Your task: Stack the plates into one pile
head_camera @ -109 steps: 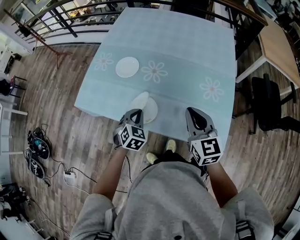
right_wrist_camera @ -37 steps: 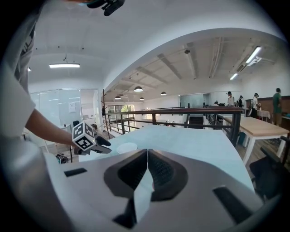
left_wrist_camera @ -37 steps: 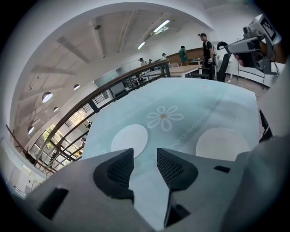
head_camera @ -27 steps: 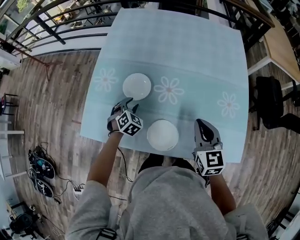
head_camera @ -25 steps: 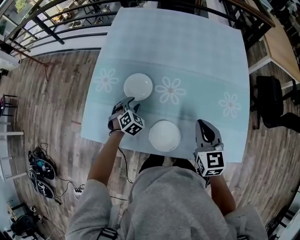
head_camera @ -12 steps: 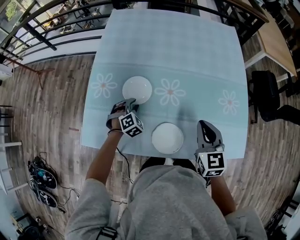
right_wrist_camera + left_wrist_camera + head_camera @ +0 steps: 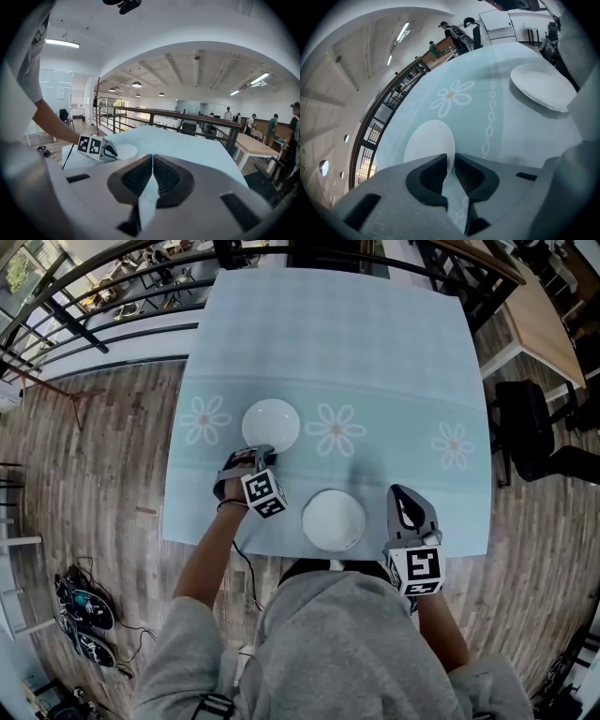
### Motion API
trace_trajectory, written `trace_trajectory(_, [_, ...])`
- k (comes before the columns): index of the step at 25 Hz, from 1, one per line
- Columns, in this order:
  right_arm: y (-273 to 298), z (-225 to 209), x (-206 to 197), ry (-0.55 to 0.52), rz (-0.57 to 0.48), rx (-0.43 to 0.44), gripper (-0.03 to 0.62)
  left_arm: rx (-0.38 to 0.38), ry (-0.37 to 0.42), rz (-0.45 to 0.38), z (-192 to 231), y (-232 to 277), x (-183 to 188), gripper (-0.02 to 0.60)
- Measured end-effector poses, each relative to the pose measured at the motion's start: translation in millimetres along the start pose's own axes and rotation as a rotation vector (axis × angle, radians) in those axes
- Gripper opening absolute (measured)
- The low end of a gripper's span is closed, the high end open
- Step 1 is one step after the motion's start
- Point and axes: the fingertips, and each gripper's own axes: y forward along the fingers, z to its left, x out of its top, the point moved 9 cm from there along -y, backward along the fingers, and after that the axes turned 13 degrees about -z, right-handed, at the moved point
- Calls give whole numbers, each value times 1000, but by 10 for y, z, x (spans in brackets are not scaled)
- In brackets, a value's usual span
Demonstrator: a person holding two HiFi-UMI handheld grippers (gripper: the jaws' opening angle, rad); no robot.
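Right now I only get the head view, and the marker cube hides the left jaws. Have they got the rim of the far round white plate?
Observer: Yes. The left gripper view shows the left gripper on the far round white plate. Its jaws have just been closing, and the plate's near rim looks pinched between them.
Operator: And the right jaws, is anything in them?
Observer: No. The right gripper view shows the right gripper with its jaws together and nothing between them.
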Motion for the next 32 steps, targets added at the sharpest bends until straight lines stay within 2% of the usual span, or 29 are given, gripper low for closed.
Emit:
trace_trajectory(4, [-47,-3,11,-19,-7,4,28,20,4,-7,-3,-29,30,54])
trace_trajectory(6, [-62,-20,13,-24,-12,6,28,64,-2,-21,43,-102,69,44])
trace_trajectory(10, [-95,-109,8,-19,-27,15,28,167,-71,-60,200,-299,178,32])
trace_trajectory(13, [-80,-184,-3,-9,-55,35,28,233,-93,-64,318,-474,231,29])
trace_trajectory(16, [-102,-325,5,-5,-74,44,28,290,-151,-62,367,-661,281,27])
trace_trajectory(22, [-334,-706,-61,64,-69,49,28,354,-237,-39,202,-879,476,26])
trace_trajectory(27, [-593,-904,-115,69,-74,84,28,408,-316,-9,-58,-1056,645,26])
trace_trajectory(32, [-857,-1122,-254,75,-81,123,28,429,-315,13,-417,-1186,961,26])
